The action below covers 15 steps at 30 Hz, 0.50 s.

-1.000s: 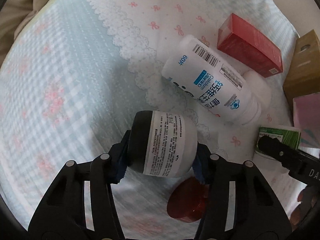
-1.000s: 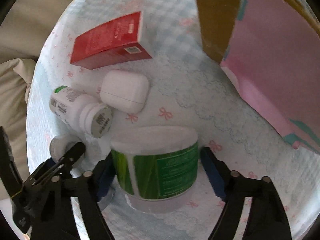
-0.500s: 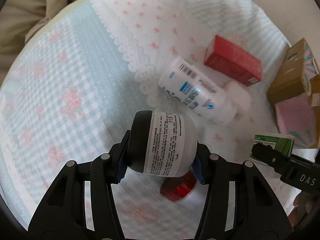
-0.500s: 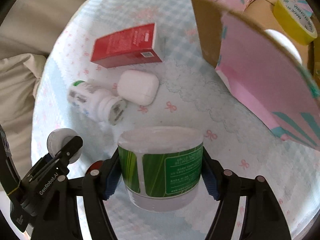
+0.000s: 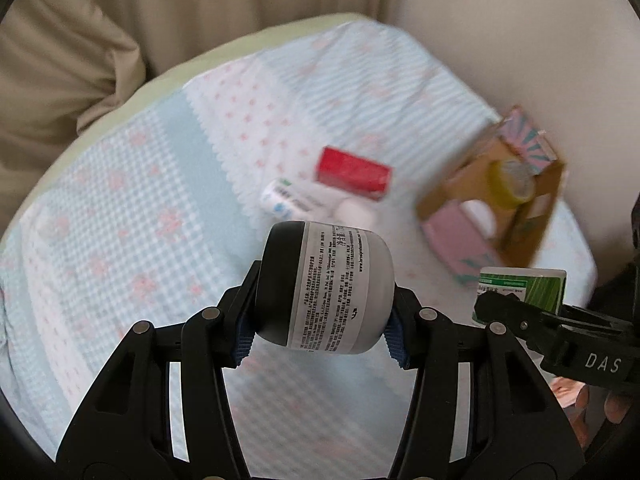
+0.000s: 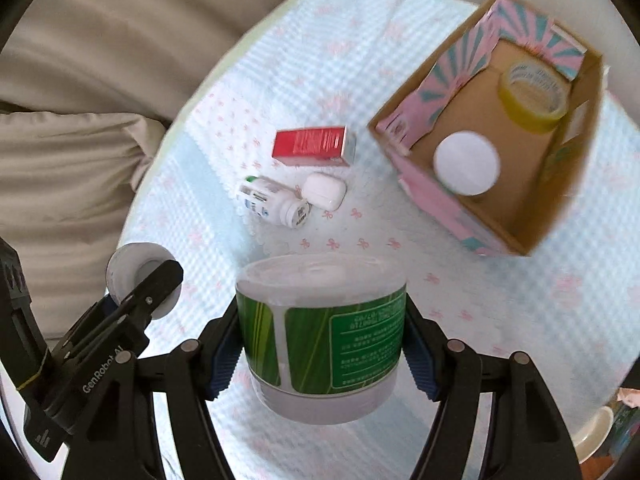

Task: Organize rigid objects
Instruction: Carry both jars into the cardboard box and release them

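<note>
My left gripper [image 5: 320, 322] is shut on a black and grey jar [image 5: 326, 288] with a printed label, held high above the bed. My right gripper [image 6: 320, 352] is shut on a green-labelled white tub [image 6: 322, 332], also lifted; the tub shows in the left wrist view [image 5: 522, 284]. On the cloth lie a red box [image 6: 314, 146], a white pill bottle [image 6: 272, 202] on its side and a white earbud case [image 6: 324, 191]. An open cardboard box [image 6: 440, 200] with pink and teal sides holds a yellow tape roll [image 6: 534, 92] and a white round lid [image 6: 467, 163].
The pale blue and pink patterned cloth [image 5: 120, 208] covers a round surface. Beige cushions [image 6: 60, 160] lie beyond its left edge. The left gripper's finger [image 6: 132, 312] shows at the lower left of the right wrist view.
Both grippers have risen well above the cloth with their jars. The objects below look smaller, and the cardboard box's inside has come into view.
</note>
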Motion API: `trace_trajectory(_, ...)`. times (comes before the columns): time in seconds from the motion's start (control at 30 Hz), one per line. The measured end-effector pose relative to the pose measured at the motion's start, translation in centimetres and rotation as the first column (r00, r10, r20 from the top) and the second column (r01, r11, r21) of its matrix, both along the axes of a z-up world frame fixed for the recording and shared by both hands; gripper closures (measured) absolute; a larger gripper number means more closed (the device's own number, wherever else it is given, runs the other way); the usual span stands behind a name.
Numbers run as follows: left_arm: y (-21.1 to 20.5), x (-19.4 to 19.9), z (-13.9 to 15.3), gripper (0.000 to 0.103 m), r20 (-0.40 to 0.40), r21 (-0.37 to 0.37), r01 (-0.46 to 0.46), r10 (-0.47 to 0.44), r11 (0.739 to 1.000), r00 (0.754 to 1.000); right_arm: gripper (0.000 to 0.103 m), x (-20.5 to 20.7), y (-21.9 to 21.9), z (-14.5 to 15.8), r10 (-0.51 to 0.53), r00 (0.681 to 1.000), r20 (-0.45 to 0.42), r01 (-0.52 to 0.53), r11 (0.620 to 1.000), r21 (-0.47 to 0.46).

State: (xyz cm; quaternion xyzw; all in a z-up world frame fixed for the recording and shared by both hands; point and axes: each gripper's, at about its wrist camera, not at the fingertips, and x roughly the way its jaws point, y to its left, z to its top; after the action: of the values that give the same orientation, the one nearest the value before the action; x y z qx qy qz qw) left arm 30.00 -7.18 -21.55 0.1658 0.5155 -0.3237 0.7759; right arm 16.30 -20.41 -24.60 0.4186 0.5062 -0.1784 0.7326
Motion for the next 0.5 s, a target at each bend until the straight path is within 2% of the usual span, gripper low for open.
trace_trajectory(0.13, -1.7, -3.6, 3.4, 0.054, 0.009, -0.040, 0.038, -0.037, 0.998, 0.999, 0.036, -2.0, -1.7, 3.8, 0.021, 1.000, -0.001, -0.021, 0.999, -0.030)
trace_trajectory(0.3, -4.2, -6.9, 5.4, 0.054, 0.016, -0.080, 0.048, -0.046, 0.996, 0.999, 0.036, -4.9, -6.3, 7.6, 0.053, 0.999, 0.007, -0.052, 0.994, -0.097)
trace_trajectory(0.5, -8.4, -9.7, 5.3, 0.054, -0.023, -0.101, 0.014, -0.016, 0.995, 1.000, 0.036, -7.1, -12.7, 10.1, 0.114, 0.993, -0.020, -0.116, 0.978, -0.173)
